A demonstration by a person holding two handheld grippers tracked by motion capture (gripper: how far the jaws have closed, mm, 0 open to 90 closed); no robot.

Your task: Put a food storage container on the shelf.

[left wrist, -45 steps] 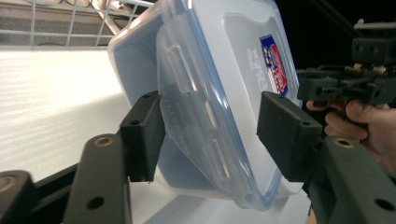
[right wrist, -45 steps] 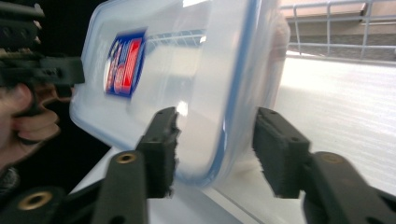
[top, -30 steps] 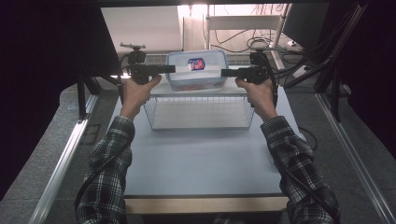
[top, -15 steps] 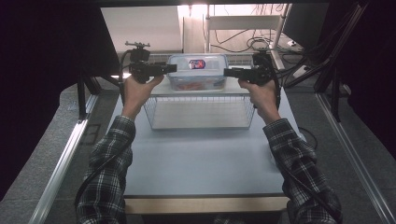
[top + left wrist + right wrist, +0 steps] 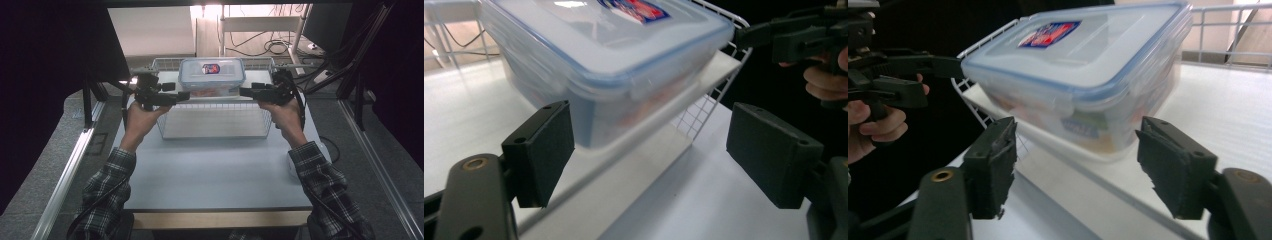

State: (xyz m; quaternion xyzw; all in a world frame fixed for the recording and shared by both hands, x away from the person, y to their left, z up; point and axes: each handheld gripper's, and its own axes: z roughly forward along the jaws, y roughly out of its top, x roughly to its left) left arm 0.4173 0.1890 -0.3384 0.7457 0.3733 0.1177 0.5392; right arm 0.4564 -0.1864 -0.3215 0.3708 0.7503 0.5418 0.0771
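The clear lidded container (image 5: 212,76), with coloured contents blurred through its wall, sits on the white shelf of the wire rack (image 5: 215,120). The left gripper (image 5: 186,95) and right gripper (image 5: 243,91) flank its ends, jaws just opening, spread, gripping nothing

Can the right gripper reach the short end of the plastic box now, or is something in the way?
Probably yes: the right gripper has its jaws open, facing the near end of the plastic box, and nothing stands between them.
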